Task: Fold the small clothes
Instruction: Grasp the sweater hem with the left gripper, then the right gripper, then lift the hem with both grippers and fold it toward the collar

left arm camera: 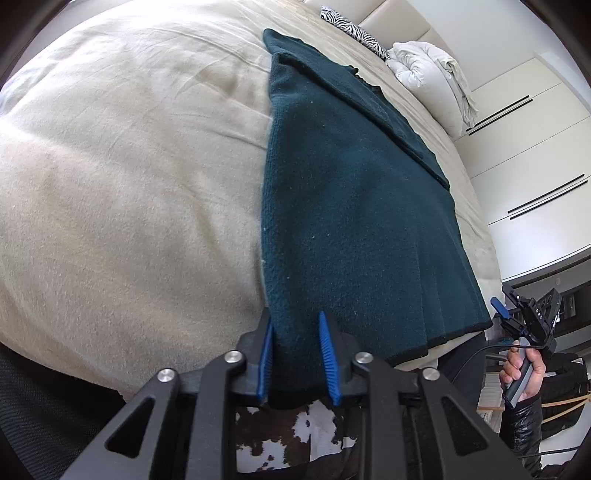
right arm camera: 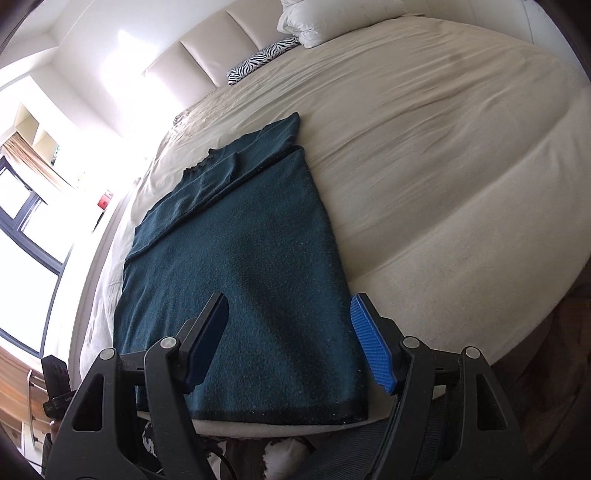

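Observation:
A dark teal knit sweater (left arm camera: 351,206) lies flat on the beige bed (left arm camera: 129,184), folded lengthwise, with its black-edged hem at the near edge. My left gripper (left arm camera: 294,317) is shut on the hem's left corner, and cloth fills the gap between its blue pads. In the right wrist view the same sweater (right arm camera: 240,258) stretches away from me. My right gripper (right arm camera: 287,297) hovers open over the hem's right part, its fingers apart on either side of the cloth without pressing it. A hand (left arm camera: 524,373) holds the right gripper (left arm camera: 532,317) off the bed's corner.
A white bundled duvet (right arm camera: 332,18) and a zebra cushion (right arm camera: 258,59) lie by the padded headboard (right arm camera: 207,55). White wardrobe doors (left arm camera: 524,155) stand beside the bed, and a bright window (right arm camera: 22,221) is on the other side. A cowhide rug (left arm camera: 295,435) lies below the bed's edge.

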`<state>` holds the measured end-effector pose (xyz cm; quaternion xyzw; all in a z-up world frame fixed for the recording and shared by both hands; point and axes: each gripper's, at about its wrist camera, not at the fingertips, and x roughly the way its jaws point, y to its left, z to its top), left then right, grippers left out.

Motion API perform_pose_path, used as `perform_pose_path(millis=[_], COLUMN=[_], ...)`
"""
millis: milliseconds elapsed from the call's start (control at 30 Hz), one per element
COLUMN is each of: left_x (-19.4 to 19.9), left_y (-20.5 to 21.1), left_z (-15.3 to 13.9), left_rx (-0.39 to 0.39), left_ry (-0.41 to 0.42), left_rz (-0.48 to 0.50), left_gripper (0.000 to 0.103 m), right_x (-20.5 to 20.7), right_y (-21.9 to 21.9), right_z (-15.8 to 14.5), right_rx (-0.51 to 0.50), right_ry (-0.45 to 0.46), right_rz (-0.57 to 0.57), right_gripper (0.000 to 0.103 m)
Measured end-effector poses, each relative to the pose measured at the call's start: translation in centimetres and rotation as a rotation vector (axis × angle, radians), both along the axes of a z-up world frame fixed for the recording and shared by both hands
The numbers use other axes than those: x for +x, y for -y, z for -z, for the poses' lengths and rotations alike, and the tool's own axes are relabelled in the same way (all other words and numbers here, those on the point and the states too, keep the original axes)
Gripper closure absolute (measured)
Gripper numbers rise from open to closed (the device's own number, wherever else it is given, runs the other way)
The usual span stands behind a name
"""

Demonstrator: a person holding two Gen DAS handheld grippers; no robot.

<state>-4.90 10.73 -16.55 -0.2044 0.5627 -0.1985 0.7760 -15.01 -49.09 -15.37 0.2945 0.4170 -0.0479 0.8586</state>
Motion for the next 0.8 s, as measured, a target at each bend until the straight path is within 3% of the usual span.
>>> perform_pose_path(millis=[167, 533, 667, 800], left_x=[0.2, -0.1, -0.3, -0.4], left_y=[-0.2, -0.3, -0.1, 0.1], left_z=[0.1, -0.1, -0.1, -0.4], left_rx=[0.003, 0.004, 0.017, 0.029], left_ry=[0.0, 0.002, -0.002, 0.002], left_rz=[0.004, 0.015, 0.013, 0.015], left_gripper=[0.093, 0.094, 0.093, 0.094], right_x=[-1.5, -1.8, -1.8, -1.6], right_y=[2.3, 2.3, 1.9, 1.5], right_z=[1.7, 3.7, 4.2, 4.5], right_rx=[0.066, 0.239, 0.266, 0.251], right_ry=[-0.1, -0.196, -0.203, -0.22], right_rz=[0.012, -0.044, -0.049, -0.06], right_gripper=[0.041, 0.067, 0.069, 0.092])
